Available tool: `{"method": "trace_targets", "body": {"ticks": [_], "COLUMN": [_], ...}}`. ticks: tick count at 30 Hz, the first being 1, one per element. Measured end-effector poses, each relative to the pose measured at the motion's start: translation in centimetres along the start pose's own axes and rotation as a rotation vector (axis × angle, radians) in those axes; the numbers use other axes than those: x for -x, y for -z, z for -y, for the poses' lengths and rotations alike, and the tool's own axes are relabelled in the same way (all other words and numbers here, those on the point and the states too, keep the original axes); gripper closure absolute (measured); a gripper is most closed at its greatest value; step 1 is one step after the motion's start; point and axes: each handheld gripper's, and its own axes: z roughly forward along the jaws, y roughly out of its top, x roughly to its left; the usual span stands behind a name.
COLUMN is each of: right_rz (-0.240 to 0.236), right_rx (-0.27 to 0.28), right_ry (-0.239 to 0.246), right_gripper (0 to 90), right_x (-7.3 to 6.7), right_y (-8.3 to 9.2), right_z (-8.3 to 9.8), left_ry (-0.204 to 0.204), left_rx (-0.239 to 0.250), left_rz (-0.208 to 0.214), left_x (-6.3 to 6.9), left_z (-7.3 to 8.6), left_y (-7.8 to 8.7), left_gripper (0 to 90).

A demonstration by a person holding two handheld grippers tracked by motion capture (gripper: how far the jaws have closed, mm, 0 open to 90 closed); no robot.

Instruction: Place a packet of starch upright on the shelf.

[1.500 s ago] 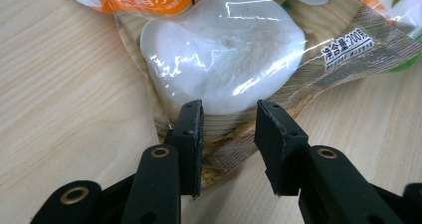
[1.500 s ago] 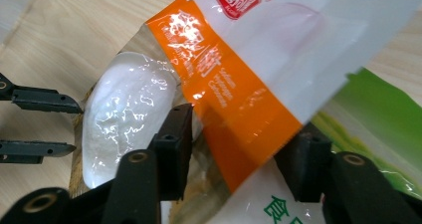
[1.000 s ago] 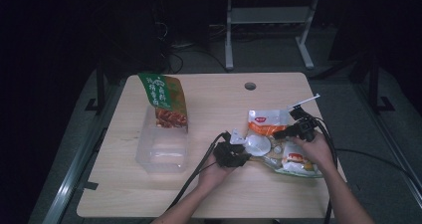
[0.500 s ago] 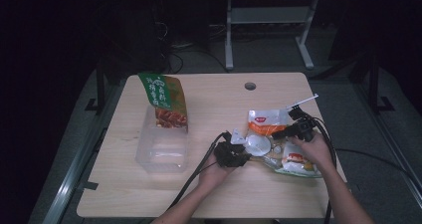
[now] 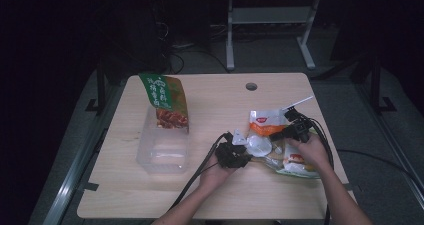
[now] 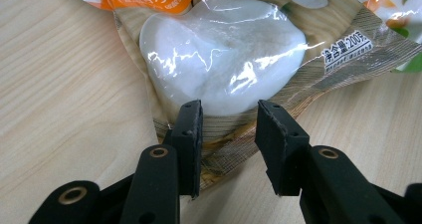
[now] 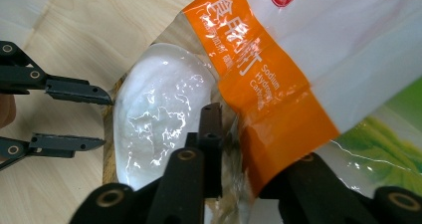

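Glossy, crinkled pouch (image 6: 234,59) (white lump inside) lying flat: corner between half-open left tongs (image 6: 228,129), orange band pinched in just-closing right tongs (image 7: 259,149).

High view: the room around the table (image 5: 125,195) is lying in near darkness, while the tabletop is receiving dim, even overhead light; the picture is looking soft and grainy. Left gripper view: bright light is striking the clear packet (image 6: 224,50), producing white glare streaks. Right gripper view: the near jaws are showing slightly out of focus, and glare is glinting on the packet film
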Motion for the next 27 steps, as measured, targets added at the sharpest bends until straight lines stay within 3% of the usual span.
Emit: {"method": "trace_targets", "body": {"ticks": [10,18,27], "right_rz": [0.005,0.010,-0.006], "right_rx": [0.011,0.022,0.070], "right_ry": [0.033,0.061,0.071], "right_gripper": [89.0,89.5,89.6], "right_x": [-0.7,-1.4,-2.2], "right_y": [0.2,0.4,1.3], "right_z": [0.0,-0.2,-0.1], "left_ry": [-0.004,-0.011,-0.007], "left_rx": [-0.014,-0.012,-0.002], "left_rz": [-0.002,-0.007,0.001], "left_x": [-0.1,-0.2,-0.1], "left_z": [-0.1,-0.2,0.1], "left_y": [0.1,0.7,1.6], "left_gripper": [60.2,59.0,56.3]}}
